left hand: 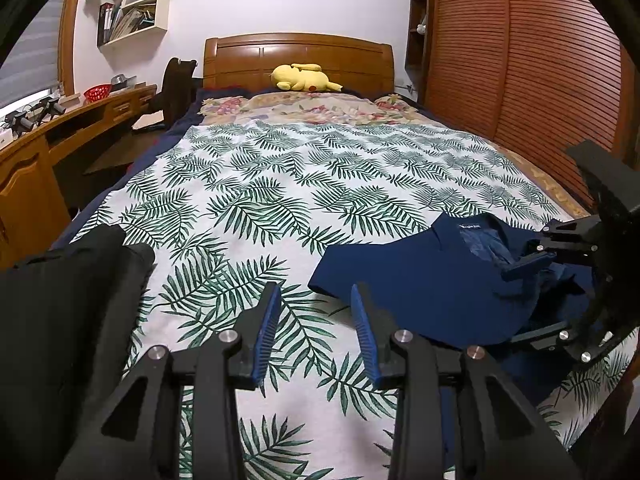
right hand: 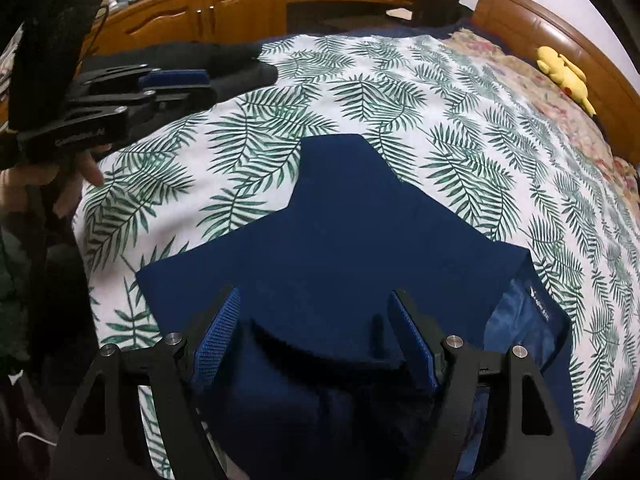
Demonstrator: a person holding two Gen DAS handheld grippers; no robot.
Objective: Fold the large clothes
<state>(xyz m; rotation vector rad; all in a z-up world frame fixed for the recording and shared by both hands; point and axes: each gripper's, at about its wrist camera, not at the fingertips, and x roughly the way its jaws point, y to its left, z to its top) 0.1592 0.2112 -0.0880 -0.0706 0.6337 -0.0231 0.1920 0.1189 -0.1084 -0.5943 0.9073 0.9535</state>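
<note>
A navy blue garment (left hand: 432, 280) lies on the leaf-print bed cover (left hand: 280, 184), partly folded, with its collar label up. In the right wrist view the garment (right hand: 340, 216) spreads under my right gripper (right hand: 316, 320), which is open with blue pads on either side of a raised fold of the fabric. My left gripper (left hand: 316, 312) is open and empty above the bed cover, just left of the garment's edge. The right gripper also shows at the right edge of the left wrist view (left hand: 560, 280). The left gripper shows at the upper left of the right wrist view (right hand: 160, 84).
A black garment (left hand: 72, 320) lies at the bed's left side. A yellow plush toy (left hand: 304, 78) rests by the wooden headboard (left hand: 296, 52). A wooden desk (left hand: 52, 136) runs along the left, a slatted wardrobe (left hand: 520, 80) along the right.
</note>
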